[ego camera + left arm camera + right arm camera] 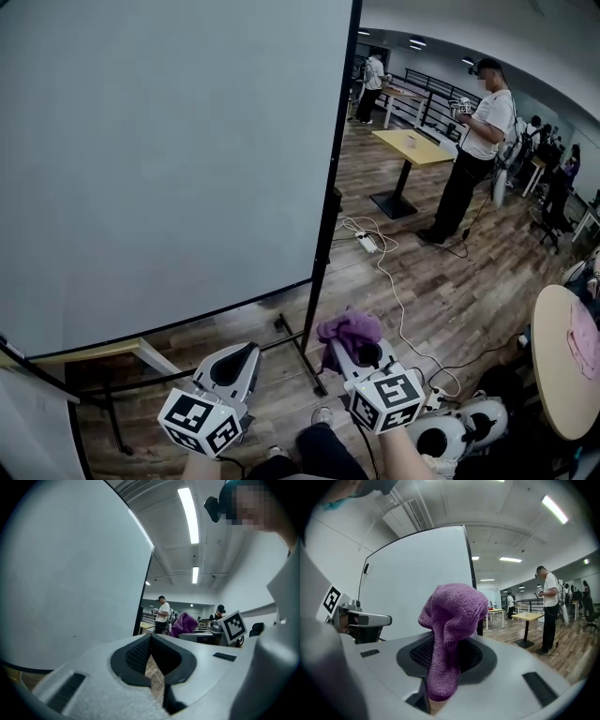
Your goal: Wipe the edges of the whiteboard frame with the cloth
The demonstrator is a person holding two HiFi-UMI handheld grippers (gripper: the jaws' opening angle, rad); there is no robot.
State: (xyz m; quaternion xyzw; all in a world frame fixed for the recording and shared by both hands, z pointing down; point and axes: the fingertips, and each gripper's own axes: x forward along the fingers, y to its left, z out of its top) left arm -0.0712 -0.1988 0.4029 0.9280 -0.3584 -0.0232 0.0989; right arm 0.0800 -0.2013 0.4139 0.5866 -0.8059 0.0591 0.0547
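Purple cloth (452, 620) is gripped between the fingers of the right gripper (361, 352); it is held low, just beside the bottom right corner of the whiteboard frame (330, 187); contact with the frame cannot be confirmed; left gripper (232, 366) is held below the frame's bottom edge, fingers pressed together with nothing between them.
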